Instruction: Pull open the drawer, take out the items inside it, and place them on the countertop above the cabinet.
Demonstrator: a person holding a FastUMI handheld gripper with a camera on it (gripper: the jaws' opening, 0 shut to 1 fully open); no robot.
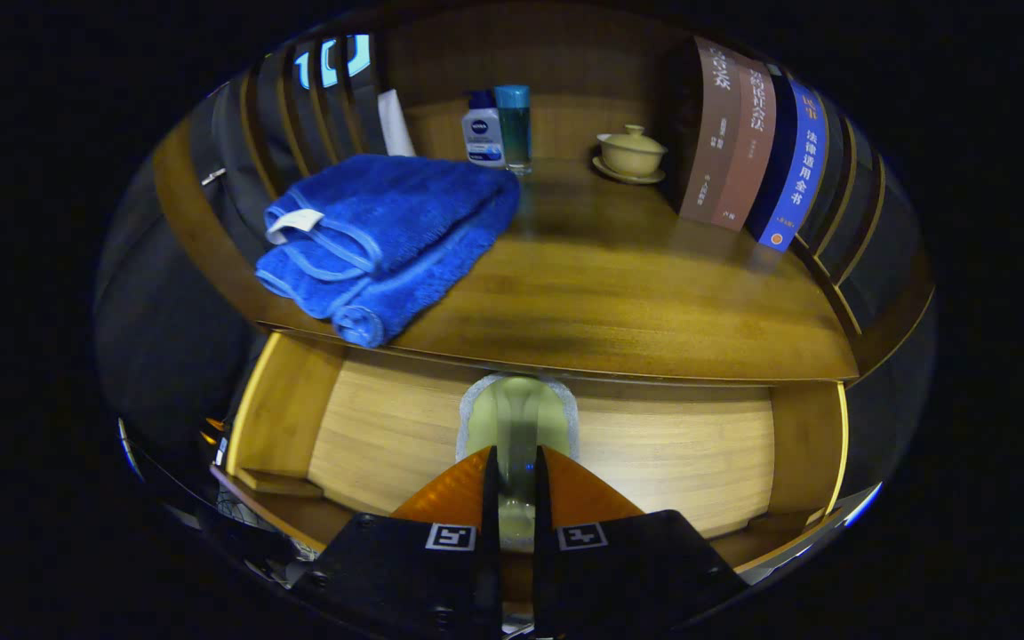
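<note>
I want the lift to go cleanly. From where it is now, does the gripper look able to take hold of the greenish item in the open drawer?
Probably yes: the gripper already has the pale green item between its nearly closed jaws inside the open drawer. Nothing lies in between, though the countertop edge overhangs just above, so lifting out needs care.

Your gripper [512, 484] has two black blocky finger bodies, each tipped with an orange, translucent, wedge-shaped finger [450, 493]. A small square black-and-white marker [451, 536] sits on the far end of each black body. Small dark screws dot the left body.
</note>
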